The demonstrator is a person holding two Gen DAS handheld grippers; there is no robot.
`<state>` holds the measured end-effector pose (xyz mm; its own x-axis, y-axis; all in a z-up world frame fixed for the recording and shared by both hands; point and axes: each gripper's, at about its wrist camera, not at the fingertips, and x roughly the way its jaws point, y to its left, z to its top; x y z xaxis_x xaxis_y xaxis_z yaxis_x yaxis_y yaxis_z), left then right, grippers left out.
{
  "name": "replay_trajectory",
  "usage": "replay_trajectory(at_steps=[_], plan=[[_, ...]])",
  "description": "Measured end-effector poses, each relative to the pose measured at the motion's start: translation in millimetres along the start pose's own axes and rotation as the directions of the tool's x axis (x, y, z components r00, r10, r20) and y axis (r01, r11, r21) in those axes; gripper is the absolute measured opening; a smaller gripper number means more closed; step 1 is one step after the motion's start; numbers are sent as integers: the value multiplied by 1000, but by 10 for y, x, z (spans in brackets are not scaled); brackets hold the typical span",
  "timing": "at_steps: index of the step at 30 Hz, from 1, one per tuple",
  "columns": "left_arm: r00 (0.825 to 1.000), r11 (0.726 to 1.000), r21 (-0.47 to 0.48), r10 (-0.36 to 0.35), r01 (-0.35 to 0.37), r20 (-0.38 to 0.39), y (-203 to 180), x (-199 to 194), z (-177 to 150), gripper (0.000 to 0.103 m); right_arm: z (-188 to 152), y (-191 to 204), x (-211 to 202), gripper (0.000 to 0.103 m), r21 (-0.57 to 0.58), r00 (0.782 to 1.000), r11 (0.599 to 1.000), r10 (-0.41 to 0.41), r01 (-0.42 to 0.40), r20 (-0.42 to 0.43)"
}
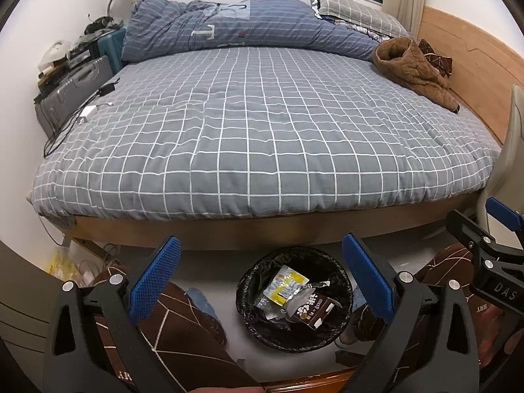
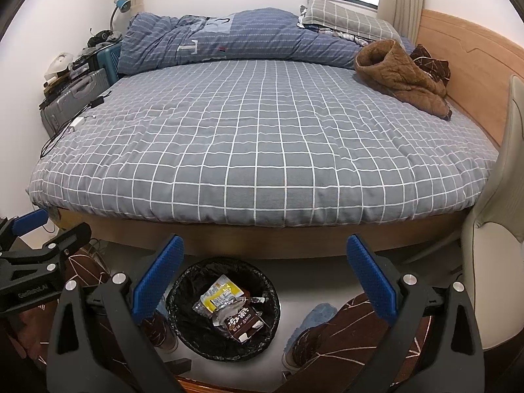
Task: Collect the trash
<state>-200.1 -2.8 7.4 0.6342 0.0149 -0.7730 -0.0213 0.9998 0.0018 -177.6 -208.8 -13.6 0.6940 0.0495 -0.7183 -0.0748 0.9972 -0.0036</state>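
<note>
A round bin with a black liner (image 1: 249, 298) (image 2: 183, 321) stands on the floor in front of the bed. Inside lie a yellow wrapper (image 1: 288, 283) (image 2: 221, 291), a crumpled silver wrapper (image 1: 299, 299) and a brown carton (image 1: 314, 311) (image 2: 244, 324). My left gripper (image 1: 262, 278) is open above the bin, nothing between its blue pads (image 1: 155, 281). My right gripper (image 2: 265, 278) is open too, empty, with the bin just left of its centre. Each gripper shows at the edge of the other's view: the right one (image 1: 491, 245), the left one (image 2: 36, 245).
A wide bed with a grey checked cover (image 1: 262, 131) (image 2: 262, 137) fills the view, carrying a blue duvet (image 1: 229, 23), a brown fleece garment (image 1: 416, 68) and chargers with cables (image 1: 88, 111). Suitcases (image 1: 72, 91) stand at left, a pale chair (image 2: 497, 229) at right. A person's patterned trouser legs (image 1: 183, 337) flank the bin.
</note>
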Motion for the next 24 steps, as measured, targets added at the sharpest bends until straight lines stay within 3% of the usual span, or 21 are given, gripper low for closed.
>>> replay_trajectory(at_steps=[24], plan=[[1000,1000,-4,-6,6,-5,38,17,-21,97,23,43,-9,96,-6,1000,1000,-4,4,8]])
